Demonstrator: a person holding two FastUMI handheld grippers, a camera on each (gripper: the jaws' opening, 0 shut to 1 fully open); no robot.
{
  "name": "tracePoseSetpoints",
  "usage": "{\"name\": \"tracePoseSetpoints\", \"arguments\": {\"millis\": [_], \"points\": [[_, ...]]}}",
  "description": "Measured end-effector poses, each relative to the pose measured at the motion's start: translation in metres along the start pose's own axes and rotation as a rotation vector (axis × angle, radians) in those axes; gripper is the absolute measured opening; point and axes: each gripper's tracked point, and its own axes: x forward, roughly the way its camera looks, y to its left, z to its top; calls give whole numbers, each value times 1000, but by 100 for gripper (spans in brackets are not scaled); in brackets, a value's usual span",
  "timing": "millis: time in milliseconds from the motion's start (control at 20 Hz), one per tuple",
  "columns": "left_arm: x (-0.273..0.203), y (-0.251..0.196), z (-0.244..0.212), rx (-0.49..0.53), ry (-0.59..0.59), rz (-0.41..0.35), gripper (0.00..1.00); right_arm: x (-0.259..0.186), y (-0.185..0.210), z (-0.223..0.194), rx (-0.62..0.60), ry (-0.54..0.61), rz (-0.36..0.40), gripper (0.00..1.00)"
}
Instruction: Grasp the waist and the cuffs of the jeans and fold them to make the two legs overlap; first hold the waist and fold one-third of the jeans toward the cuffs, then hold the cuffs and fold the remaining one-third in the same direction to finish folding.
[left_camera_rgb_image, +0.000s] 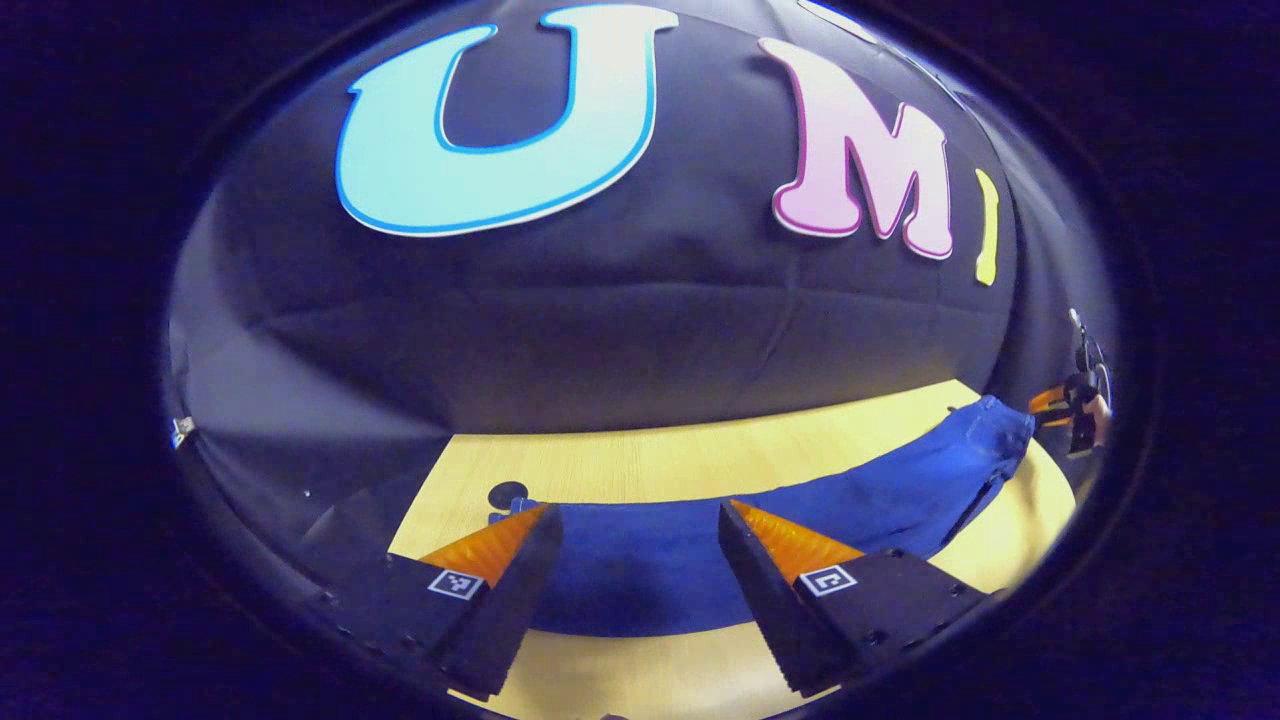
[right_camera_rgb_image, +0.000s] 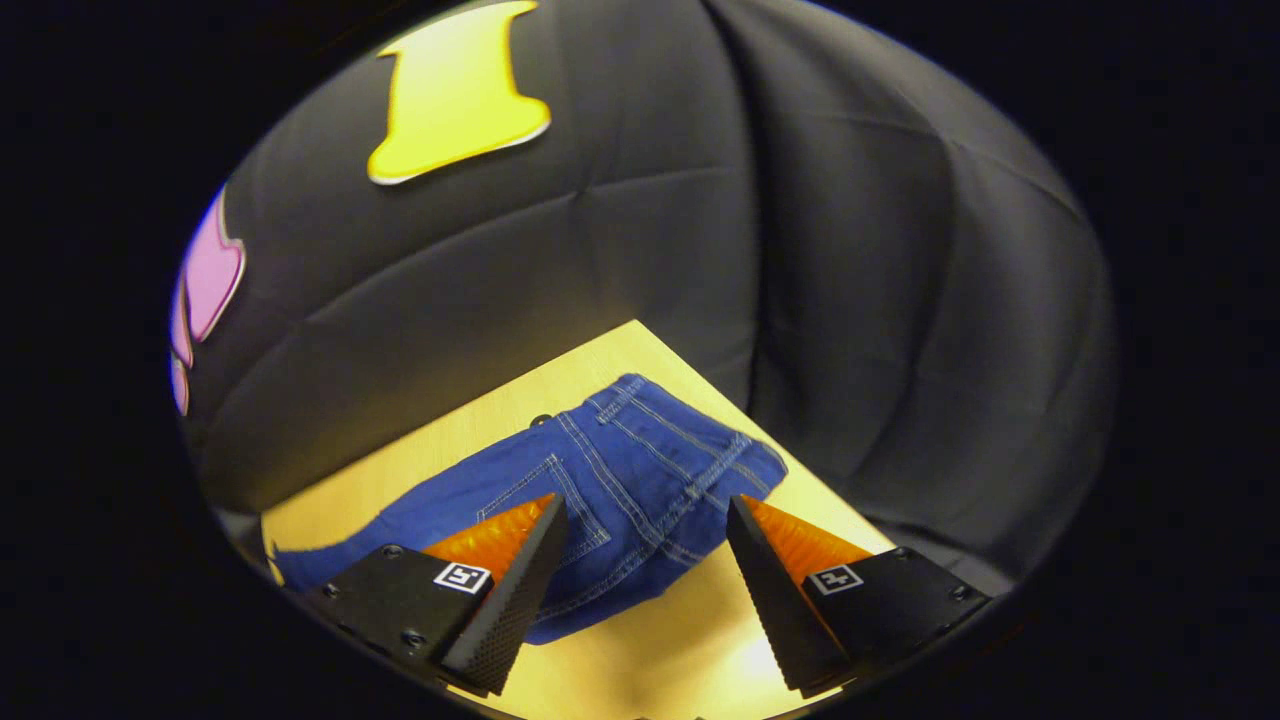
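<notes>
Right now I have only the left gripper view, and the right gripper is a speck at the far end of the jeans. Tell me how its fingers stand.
Observer: In the right gripper view, the right gripper is open. The jeans show through the gap and nothing is pinched.
Operator: Tell me which face of the waist end is up.
Observer: A back pocket with pale stitching faces up.
Operator: Say where the waistband lies.
Observer: The waistband lies flat near the edge of the table, beyond the fingertips.
</notes>
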Motion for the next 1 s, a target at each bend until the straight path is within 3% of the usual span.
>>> {"name": "tracePoseSetpoints", "arguments": {"millis": [150,400,650,750,850,950,1000], "points": [[-21,-32,-10,-43,6,-34,99,7,-18,-2,117,-13,-43,99],[-47,-82,-19,-88,27,-94,99,41,-40,2,193,-41,-128,99],[-40,-98,-24,-111,48,-107,98,67,-55,-2,262,-33,-172,98],[-37,-103,-25,-119,49,-116,97,59,-57,14,247,-90,-169,100],[-36,-108,-24,-128,44,-127,97,58,-54,17,239,-96,-160,95],[-33,-111,-25,-147,45,-123,97,52,-45,20,249,-76,-144,71],[-32,-111,-26,-161,44,-119,97,59,-43,23,243,-89,-140,54]]}}
